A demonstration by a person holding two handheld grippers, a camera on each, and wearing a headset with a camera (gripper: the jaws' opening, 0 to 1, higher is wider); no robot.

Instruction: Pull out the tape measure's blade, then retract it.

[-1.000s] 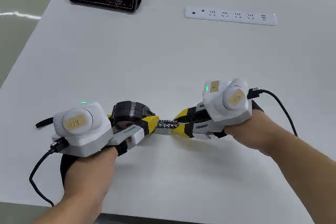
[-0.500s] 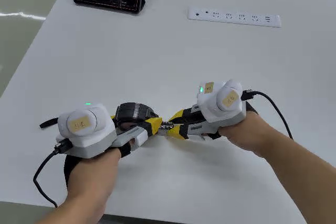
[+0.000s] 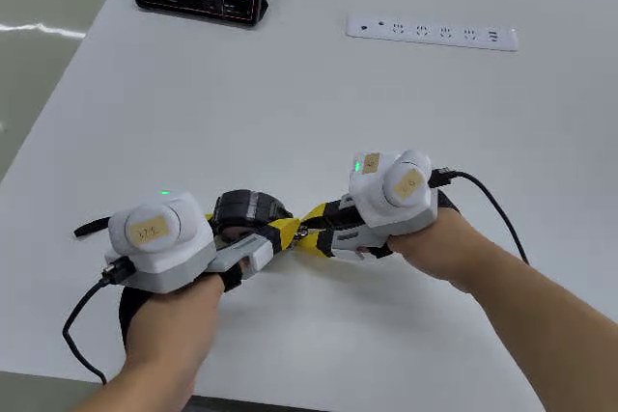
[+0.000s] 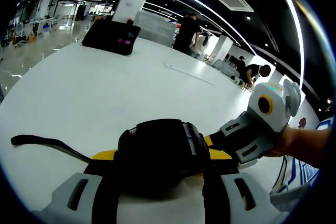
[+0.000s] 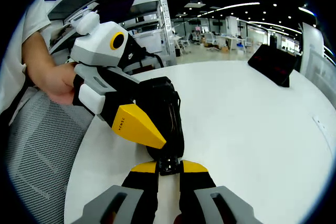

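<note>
One tape measure (image 3: 249, 207), two grippers: left gripper (image 4: 160, 156) clamped round it, right gripper (image 3: 311, 229) pinched shut on the blade tip (image 5: 169, 165).

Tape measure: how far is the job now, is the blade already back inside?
Pull-out looks done: a second ago more blade showed between the grippers. In hand: the left gripper clamps the tape measure, and the right gripper pinches the blade tip almost at the case. Remaining: let the tip seat and release.

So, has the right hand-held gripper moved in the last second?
Yes: the right hand-held gripper has moved left against the power strip, toward the tape measure.
</note>
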